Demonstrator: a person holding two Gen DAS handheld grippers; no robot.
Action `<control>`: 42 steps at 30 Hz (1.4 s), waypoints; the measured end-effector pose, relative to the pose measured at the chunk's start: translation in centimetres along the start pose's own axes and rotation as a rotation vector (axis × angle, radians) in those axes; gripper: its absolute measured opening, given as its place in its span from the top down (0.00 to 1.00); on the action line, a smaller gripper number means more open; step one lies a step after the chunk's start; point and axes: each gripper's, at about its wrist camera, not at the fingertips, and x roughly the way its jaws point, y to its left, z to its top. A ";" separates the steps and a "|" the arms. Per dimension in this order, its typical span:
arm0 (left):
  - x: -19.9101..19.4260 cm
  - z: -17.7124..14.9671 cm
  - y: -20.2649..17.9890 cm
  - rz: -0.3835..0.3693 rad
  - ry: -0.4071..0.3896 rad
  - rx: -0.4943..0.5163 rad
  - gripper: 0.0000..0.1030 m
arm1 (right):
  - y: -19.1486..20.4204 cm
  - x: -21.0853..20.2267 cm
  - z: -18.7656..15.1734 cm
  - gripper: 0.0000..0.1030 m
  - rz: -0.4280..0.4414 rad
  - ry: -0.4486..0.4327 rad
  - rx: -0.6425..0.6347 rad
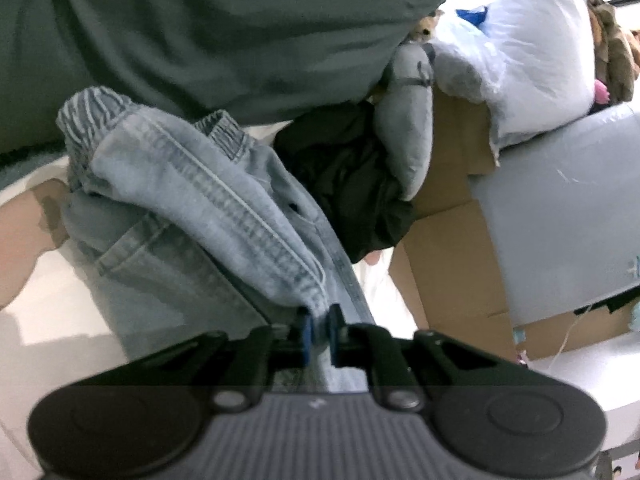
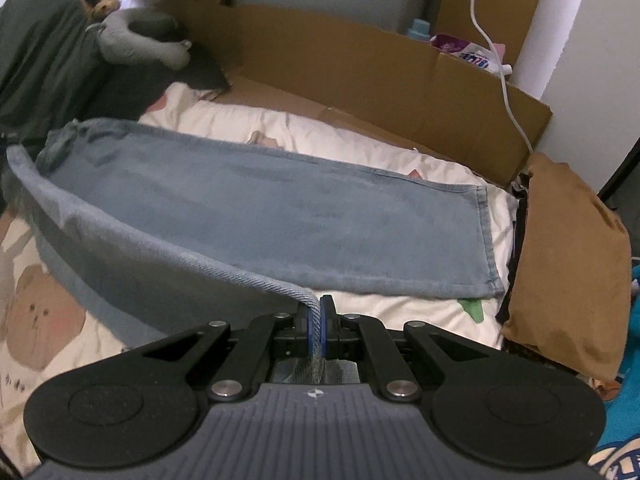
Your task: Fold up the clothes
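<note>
The left tool point(image 1: 318, 322) is clamped on a bunched edge of the jeans point(image 2: 256, 216) near the elastic waistband point(image 1: 94, 114), and the right tool point(image 2: 316, 320) pinches the denim edge of one leg, likely so both ends can be carried across together to lay one leg over the other. The jeans are pale blue, soft and faded; one leg lies flat on the bed point(image 2: 400, 304), its hem toward a brown cushion point(image 2: 568, 264).
</note>
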 end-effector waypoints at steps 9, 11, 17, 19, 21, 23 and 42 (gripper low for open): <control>3.7 1.1 -1.9 -0.017 -0.023 -0.015 0.93 | -2.3 3.6 3.3 0.99 0.005 -0.043 0.065; 4.6 1.3 -2.4 -0.026 -0.032 -0.020 0.93 | -2.8 4.2 4.3 0.99 -0.001 -0.067 0.085; 8.4 2.2 -3.8 -0.003 -0.048 -0.011 0.93 | -4.4 7.2 7.2 0.99 -0.014 -0.110 0.168; 9.7 2.6 -4.0 0.008 -0.051 -0.015 0.93 | -4.8 8.4 8.4 0.99 -0.018 -0.113 0.175; 11.0 2.9 -4.2 0.021 -0.052 -0.024 0.93 | -5.2 9.7 9.5 0.99 -0.020 -0.106 0.172; 12.4 3.2 -4.1 0.036 -0.054 -0.037 0.93 | -5.4 11.2 10.6 0.99 -0.024 -0.089 0.151; 20.2 4.4 -3.5 0.143 -0.106 -0.095 0.93 | -6.6 27.0 17.9 0.99 -0.046 0.123 0.038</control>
